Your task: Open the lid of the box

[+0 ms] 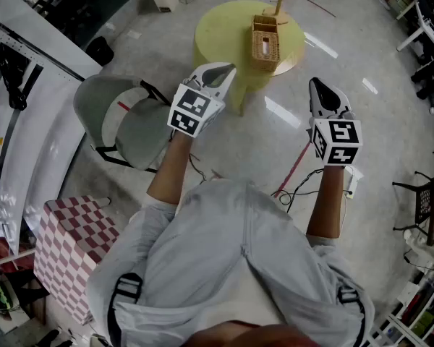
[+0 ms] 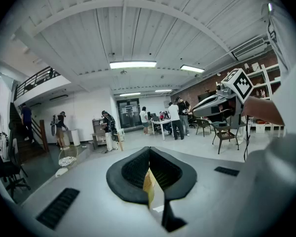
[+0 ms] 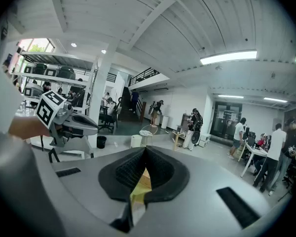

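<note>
A woven wicker box [image 1: 265, 42] stands on a round yellow table [image 1: 224, 27] ahead of me, its lid down as far as I can tell. Both grippers are held up in the air, well short of the table and apart from the box. My left gripper [image 1: 226, 69] is shut with nothing in it, its tips pointing toward the table edge. My right gripper [image 1: 315, 84] is also shut and empty, to the right of the table. In the left gripper view the jaws [image 2: 149, 148] meet in a closed seam. The right gripper view shows its jaws [image 3: 145, 148] pressed together too. Neither gripper view shows the box.
A grey chair [image 1: 123, 118] stands left of my left arm, and a pink-and-white checkered stool [image 1: 76, 248] sits nearer at lower left. A cable [image 1: 296, 183] trails on the floor between my arms. A black chair [image 1: 427, 201] stands at right. Several people [image 2: 175, 117] stand far off.
</note>
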Demonstrator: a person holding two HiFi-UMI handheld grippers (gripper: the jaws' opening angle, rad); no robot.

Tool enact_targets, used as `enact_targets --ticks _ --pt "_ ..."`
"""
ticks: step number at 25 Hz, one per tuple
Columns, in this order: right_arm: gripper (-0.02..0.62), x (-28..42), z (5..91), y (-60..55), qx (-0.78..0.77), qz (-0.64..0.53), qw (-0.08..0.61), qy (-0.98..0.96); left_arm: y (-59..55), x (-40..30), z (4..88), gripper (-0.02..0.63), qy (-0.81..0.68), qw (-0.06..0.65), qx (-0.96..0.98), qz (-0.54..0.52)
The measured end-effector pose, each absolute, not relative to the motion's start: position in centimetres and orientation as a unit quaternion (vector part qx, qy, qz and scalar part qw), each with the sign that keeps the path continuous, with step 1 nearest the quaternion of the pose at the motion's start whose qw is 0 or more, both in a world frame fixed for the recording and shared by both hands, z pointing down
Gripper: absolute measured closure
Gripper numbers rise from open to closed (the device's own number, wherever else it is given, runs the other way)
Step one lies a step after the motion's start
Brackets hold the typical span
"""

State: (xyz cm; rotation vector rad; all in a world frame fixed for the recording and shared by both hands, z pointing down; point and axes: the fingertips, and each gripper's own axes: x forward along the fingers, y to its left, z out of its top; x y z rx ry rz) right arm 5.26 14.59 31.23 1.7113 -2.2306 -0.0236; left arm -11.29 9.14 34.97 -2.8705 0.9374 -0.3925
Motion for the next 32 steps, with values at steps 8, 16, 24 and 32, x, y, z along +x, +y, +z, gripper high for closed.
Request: enact_targets --ticks 8,16,24,32 --pt "0.572 6.7 31.2 14.4 0.598 -0.010 0.158 -0.785 9.3 -10.0 35.4 0.577 0.311 0.044 -0.940 -0.132" --pt "0.572 9.3 31.9 14.5 0.587 -0.008 0.142 -0.797 9.7 -7.4 36.3 0.577 0.316 0.028 -0.939 -0.136" --pt "0.572 14.1 33.6 14.9 0.580 0.016 0.134 -0.803 10.2 -4.1 37.4 0.577 0.345 0.013 -0.927 -0.144" --pt "0.572 16.3 34.6 13.7 0.569 0.029 0.130 -0.811 9.3 -2.3 38.5 0.577 0.357 -0.004 -0.921 -0.153"
